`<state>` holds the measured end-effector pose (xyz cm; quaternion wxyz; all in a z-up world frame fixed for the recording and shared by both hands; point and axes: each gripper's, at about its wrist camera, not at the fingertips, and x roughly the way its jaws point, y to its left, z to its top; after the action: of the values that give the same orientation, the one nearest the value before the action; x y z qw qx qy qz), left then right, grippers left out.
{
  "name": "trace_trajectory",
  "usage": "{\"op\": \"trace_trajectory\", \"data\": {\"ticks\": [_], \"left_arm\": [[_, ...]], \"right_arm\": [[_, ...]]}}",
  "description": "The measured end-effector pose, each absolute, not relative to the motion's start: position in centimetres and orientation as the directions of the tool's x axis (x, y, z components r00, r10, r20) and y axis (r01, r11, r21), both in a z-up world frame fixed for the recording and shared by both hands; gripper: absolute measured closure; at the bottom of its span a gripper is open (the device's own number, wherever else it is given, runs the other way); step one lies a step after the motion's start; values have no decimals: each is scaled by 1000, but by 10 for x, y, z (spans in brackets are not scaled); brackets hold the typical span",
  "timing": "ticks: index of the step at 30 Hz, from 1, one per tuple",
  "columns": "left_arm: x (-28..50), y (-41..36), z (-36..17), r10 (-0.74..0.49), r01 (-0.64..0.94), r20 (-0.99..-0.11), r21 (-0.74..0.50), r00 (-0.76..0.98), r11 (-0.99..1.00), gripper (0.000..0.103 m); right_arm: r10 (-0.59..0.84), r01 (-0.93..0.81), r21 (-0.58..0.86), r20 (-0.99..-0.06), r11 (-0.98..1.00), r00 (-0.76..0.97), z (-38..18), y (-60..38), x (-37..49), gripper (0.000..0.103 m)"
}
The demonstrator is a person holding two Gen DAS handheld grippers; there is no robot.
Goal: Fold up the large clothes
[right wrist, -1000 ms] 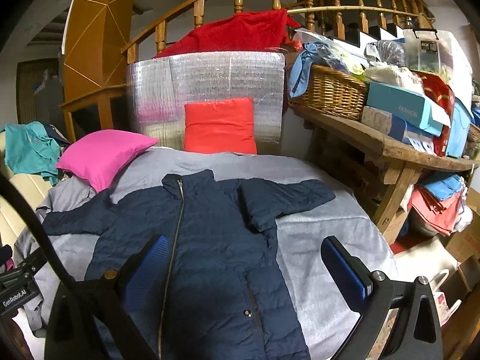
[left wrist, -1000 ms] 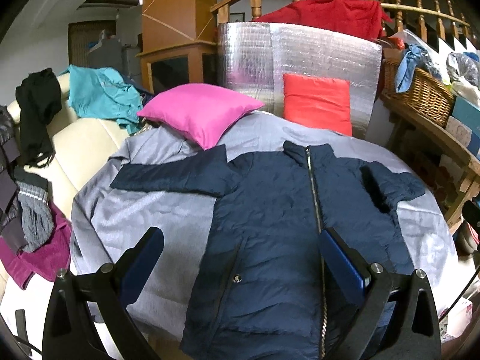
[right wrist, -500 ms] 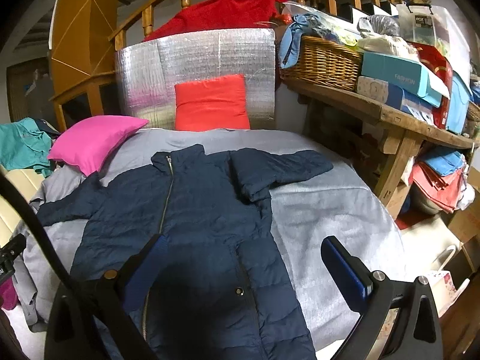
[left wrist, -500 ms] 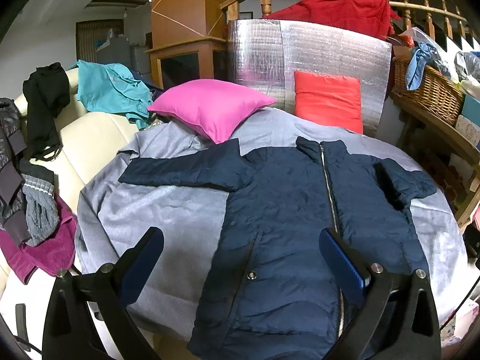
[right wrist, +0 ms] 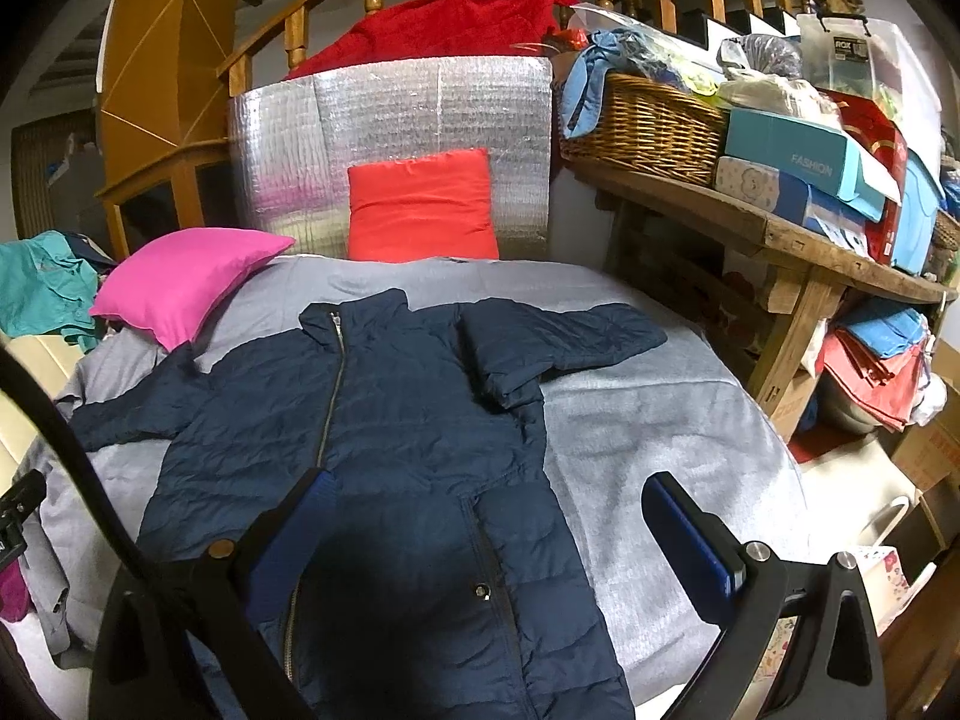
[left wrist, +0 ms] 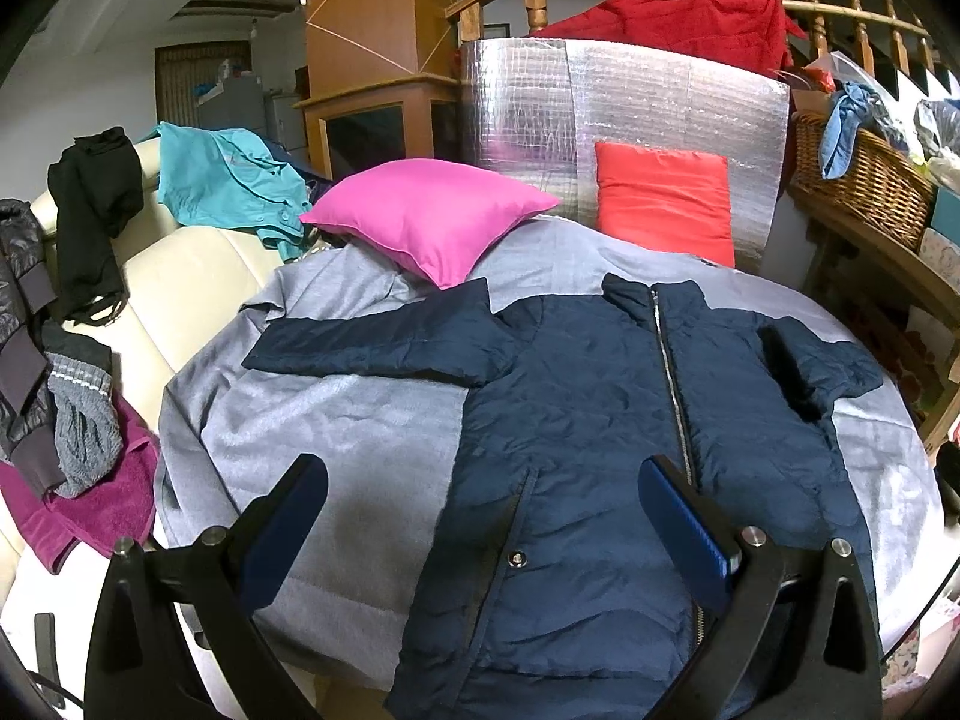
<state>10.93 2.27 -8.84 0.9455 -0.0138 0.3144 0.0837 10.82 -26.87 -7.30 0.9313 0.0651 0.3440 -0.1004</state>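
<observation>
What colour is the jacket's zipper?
Silver zipper on the navy puffer jacket; clearest in the left wrist view.

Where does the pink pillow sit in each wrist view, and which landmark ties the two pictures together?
Left wrist: pink pillow lies upper centre-left, its corner over the navy jacket sleeve.
Right wrist: pink pillow lies at the left edge, mid-height.
Shared landmark: the red cushion leaning on the silver foil panel, right of the pillow in both.

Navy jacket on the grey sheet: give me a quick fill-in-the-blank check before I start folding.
1. The navy jacket lies front up, its zip ____.
2. The pillow touching its sleeve is ____.
3. Both the left gripper and right gripper are ____.

Missing words: closed; pink; open
</observation>
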Motion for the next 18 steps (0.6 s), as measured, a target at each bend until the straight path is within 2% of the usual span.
{"op": "trace_trajectory", "data": {"ticks": [9, 18], "left_arm": [[134, 20, -103, 157, -166, -629, 45, 761, 985, 0], [163, 22, -149, 163, -167, -719, 66, 676, 984, 0]], "right_arm": [[-130, 238, 72, -672, 969, 729, -87, -281, 130, 0], [-66, 276, 203, -684, 939, 726, -124, -351, 159, 0]]}}
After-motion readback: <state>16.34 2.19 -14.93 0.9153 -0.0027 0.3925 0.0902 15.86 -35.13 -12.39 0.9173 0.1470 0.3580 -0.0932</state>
